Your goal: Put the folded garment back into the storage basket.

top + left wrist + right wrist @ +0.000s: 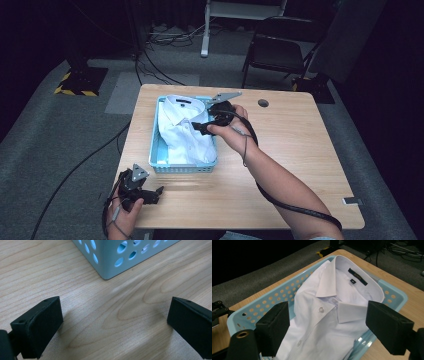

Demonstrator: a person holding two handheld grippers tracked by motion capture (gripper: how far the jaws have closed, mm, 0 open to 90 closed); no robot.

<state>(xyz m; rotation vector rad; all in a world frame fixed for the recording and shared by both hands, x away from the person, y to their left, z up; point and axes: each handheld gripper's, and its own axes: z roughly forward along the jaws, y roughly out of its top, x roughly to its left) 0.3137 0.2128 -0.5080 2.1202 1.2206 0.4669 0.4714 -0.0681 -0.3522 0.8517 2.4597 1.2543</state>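
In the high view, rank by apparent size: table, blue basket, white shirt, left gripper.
Largest to smallest:
1. table
2. blue basket
3. white shirt, nearly filling the basket, so close to it
4. left gripper, though it sits nearer the camera

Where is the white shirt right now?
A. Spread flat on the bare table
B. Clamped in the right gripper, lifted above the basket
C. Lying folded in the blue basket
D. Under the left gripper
C: the white shirt lies folded inside the blue basket, and the right gripper hovers over it with jaws apart, pressing on nothing.
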